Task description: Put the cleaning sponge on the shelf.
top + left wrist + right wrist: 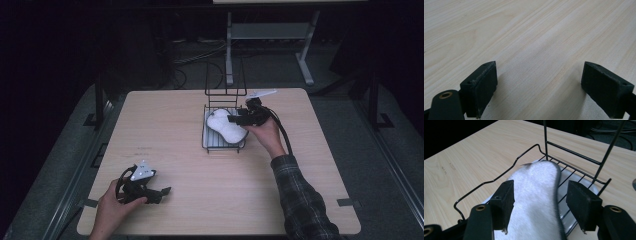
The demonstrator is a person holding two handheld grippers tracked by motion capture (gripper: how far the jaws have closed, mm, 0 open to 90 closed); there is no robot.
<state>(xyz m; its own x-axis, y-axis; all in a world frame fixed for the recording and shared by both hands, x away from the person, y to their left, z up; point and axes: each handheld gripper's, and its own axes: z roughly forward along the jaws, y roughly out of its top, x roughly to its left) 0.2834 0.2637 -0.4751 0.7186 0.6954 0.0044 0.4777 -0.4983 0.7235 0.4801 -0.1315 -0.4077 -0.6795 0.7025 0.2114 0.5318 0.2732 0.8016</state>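
Right gripper jaws let go, wide apart w/ white insole between, resting in wire rack. Left gripper jaws wide, nothing between.

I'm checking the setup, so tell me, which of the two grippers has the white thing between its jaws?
The right gripper: its open jaws straddle the white fuzzy pad in the wire rack. The left gripper is over bare table.

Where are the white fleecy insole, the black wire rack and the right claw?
white fleecy insole (536, 195), right gripper view, middle of its fleecy face
black wire rack (206, 135), high view, left rim wire
right claw (540, 205), right gripper view, midway between its fingertips
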